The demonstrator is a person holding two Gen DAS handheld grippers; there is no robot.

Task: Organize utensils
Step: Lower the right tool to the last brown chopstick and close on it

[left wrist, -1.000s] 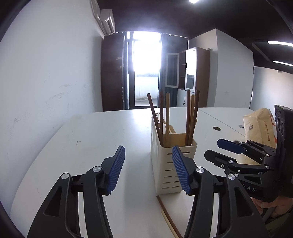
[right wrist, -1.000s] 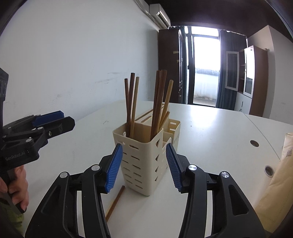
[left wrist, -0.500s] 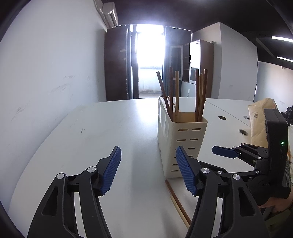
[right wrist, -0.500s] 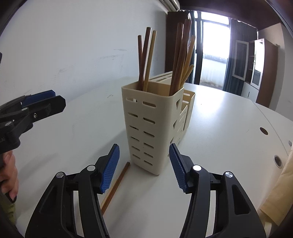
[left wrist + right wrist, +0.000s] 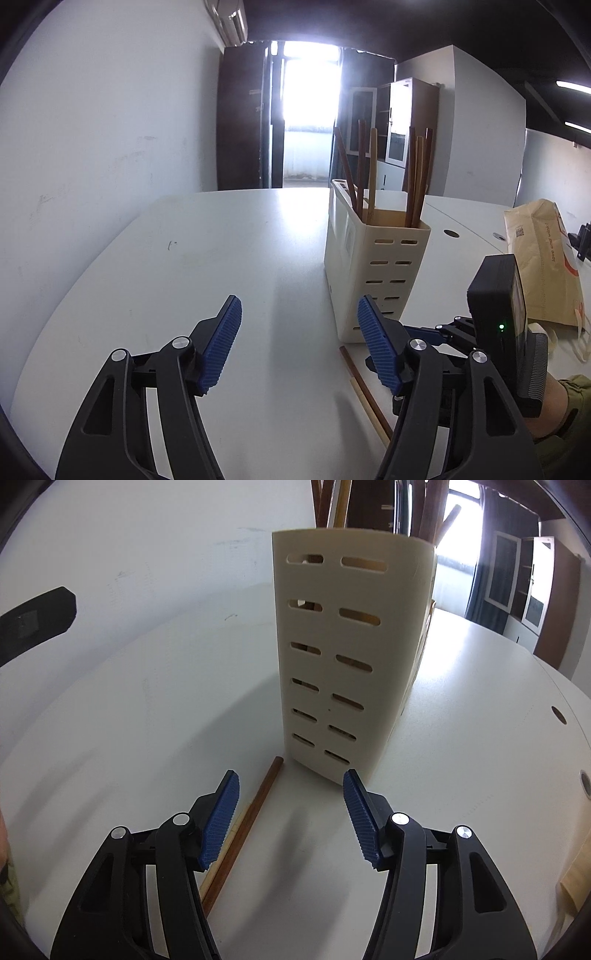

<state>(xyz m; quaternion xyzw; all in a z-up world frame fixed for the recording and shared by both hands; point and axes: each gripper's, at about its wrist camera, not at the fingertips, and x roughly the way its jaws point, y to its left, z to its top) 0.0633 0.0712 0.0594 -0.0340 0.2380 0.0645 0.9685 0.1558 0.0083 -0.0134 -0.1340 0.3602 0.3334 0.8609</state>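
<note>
Left wrist view: cream slotted holder (image 5: 373, 273) upright on white table (image 5: 207, 258), with several chopsticks (image 5: 415, 177) standing inside. Left gripper (image 5: 299, 343) just opened wider, grasping nothing. Brown paper bag (image 5: 543, 266) visible only here.

Right wrist view: right gripper (image 5: 291, 818) spread apart, empty, low over two loose chopsticks (image 5: 255, 808) lying flat, pointing toward holder's base.
</note>
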